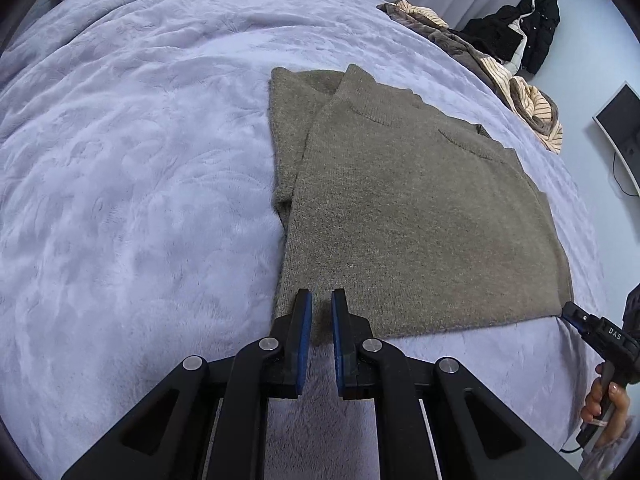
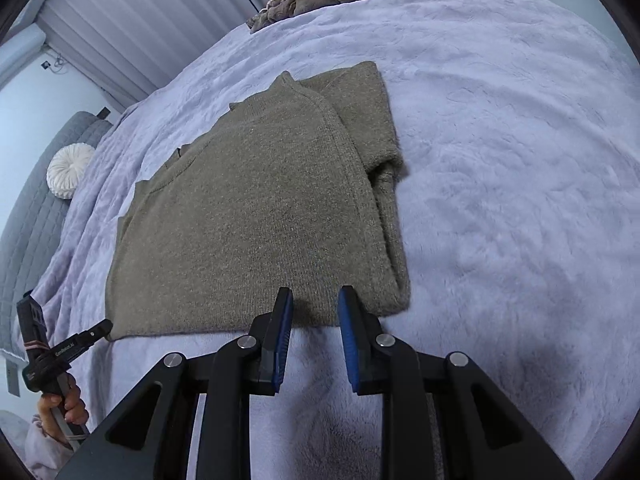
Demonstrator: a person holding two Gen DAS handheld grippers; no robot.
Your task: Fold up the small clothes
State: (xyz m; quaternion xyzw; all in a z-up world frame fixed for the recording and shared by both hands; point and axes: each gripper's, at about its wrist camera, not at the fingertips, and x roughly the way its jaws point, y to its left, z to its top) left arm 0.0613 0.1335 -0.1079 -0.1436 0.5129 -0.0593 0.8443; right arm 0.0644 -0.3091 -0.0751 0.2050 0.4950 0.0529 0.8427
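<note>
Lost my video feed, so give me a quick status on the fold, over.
Left gripper shut, right gripper slightly open, both empty. Olive sweater flat on the blanket, sleeves tucked in. Nothing in the way.

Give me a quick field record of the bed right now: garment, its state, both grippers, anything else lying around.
garment: olive-brown knit sweater
state: lying flat on the lavender blanket, sleeves folded in, hem edge nearest the grippers
left gripper: jaws nearly shut, nothing between them, over the hem near one corner
right gripper: jaws apart, nothing between them, over the hem near the other corner
other clothes: striped and brown pile at the far edge of the bed
pillow: round white cushion by the headboard
</note>
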